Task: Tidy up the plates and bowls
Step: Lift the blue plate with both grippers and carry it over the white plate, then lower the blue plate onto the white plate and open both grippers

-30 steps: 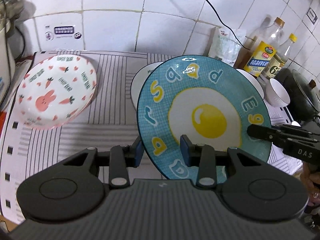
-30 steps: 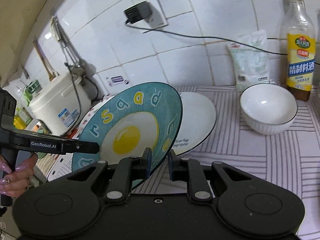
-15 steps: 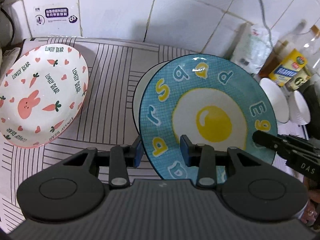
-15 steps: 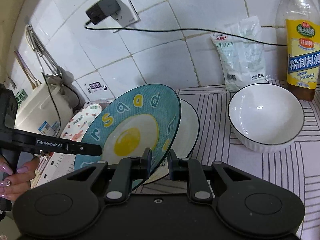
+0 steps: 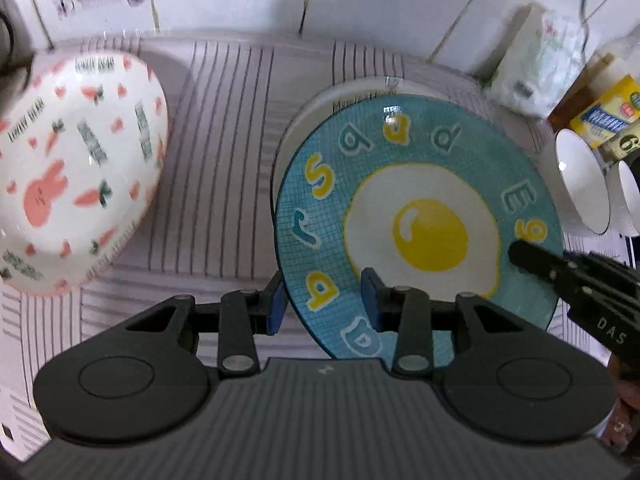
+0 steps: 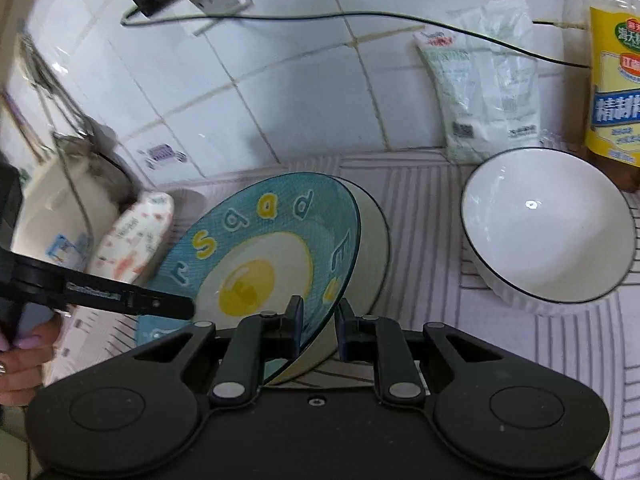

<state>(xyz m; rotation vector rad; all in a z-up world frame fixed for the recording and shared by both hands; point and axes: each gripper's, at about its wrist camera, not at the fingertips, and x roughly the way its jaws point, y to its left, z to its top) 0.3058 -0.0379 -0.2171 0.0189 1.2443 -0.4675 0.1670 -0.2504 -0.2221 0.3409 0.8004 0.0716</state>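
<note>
Both grippers, left gripper (image 5: 322, 300) and right gripper (image 6: 318, 320), have jaws clamped on the round teal fried-egg ceramic plate (image 5: 420, 216), sharing its weight above the plain white plate (image 6: 370, 240) for stacking.

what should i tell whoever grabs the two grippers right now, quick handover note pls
Left gripper: shut on the near-left rim of the blue egg plate.
Right gripper: shut on the same plate's right rim; both carry it, tilted, clear of the mat.
White plate: flat on the striped mat, right behind and under the blue plate.
Bunny plate: off to the left, on the mat.
White bowl: to the right, near the bottles; a second bowl shows at the edge of the left view.
Done: blue plate picked up.
Left: probably set it on the white plate, then sort the bunny plate and bowls.
</note>
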